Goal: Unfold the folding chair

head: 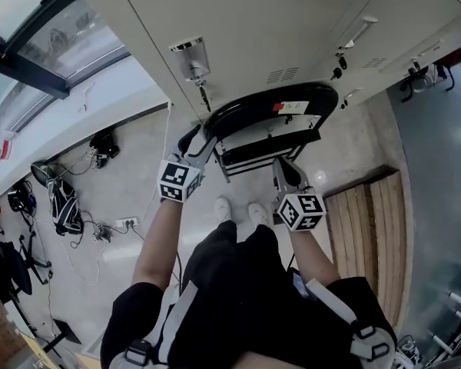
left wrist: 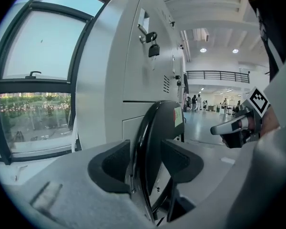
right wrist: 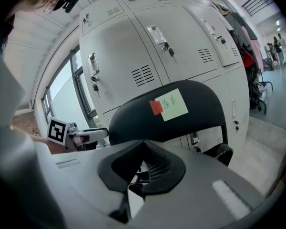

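A black folding chair stands folded in front of the grey lockers, its curved backrest bearing a red and a yellow sticker. My left gripper is at the backrest's left end. Its jaws stand open, with the backrest's edge between them and a gap on each side. My right gripper is shut and empty, low on the right just short of the folded seat. In the right gripper view the backrest rises just beyond the closed jaws.
Grey lockers with padlocks stand directly behind the chair. A slatted wooden bench lies on the floor to the right. Bags, a power strip and cables are scattered at the left below a window. The person's white shoes stand near the chair.
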The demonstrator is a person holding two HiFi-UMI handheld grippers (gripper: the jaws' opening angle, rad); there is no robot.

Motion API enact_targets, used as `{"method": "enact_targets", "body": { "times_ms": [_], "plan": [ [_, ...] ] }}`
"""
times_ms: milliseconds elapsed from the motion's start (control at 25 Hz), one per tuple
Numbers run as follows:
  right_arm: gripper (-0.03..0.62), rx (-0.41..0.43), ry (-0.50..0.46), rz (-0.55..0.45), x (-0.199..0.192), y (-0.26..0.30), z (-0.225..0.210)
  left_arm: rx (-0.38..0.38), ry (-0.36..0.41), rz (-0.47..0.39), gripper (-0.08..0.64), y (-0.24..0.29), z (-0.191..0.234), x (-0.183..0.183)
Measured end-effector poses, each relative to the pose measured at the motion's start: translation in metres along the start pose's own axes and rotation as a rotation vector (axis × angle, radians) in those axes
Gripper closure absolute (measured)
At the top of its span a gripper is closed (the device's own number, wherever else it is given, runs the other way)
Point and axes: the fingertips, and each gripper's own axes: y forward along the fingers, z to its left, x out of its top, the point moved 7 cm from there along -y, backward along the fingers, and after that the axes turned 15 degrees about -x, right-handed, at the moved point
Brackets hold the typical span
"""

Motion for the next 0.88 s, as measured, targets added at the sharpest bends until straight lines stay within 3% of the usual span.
{"method": "enact_targets", "body": {
  "times_ms": [360, 600, 880],
  "plan": [
    [0.588, -0.114, 0.07, -0.004, -0.023, -0.005, -0.005, -0.106, -0.001, 0.128, 0.347, 0.024, 0.015, -0.017],
    [0.588, -0.179, 0.088, 0.038, -0.037, -0.015, -0.016, -0.126, 0.013, 0.094, 0.347, 0.028, 0.018, -0.02],
    [0.586, -0.269, 0.198, 0.142, -0.061, -0.004, -0.033, -0.126, -0.024, 0.035, 0.348, 0.026, 0.017, -0.018]
  ]
}}
